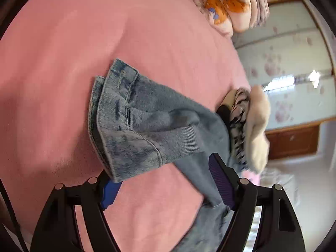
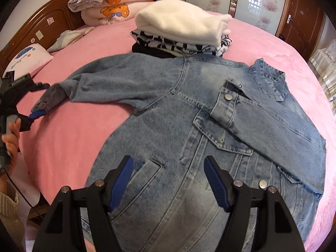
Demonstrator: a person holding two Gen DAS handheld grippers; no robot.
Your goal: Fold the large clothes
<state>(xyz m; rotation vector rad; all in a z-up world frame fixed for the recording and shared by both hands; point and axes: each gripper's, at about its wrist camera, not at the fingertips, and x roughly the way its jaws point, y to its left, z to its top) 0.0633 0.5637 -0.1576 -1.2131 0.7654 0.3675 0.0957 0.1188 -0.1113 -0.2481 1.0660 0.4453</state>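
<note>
Here the right gripper (image 2: 169, 183) hangs spread over the front of the denim jacket (image 2: 178, 113), pinching nothing. The left gripper (image 2: 36, 103) is also spread, its pads around the cuff (image 1: 113, 113) of the one outstretched sleeve. The jacket lies flat on the pink bed (image 2: 69, 138), with free sheet on the left. One stack of folded clothes (image 2: 180, 33) touches its shoulder.

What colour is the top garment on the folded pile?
Cream-white garment, clearest in the right wrist view.

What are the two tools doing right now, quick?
Left tool: open, around the denim jacket's sleeve cuff, not clamping.
Right tool: open, over the jacket, holding nothing.
</note>
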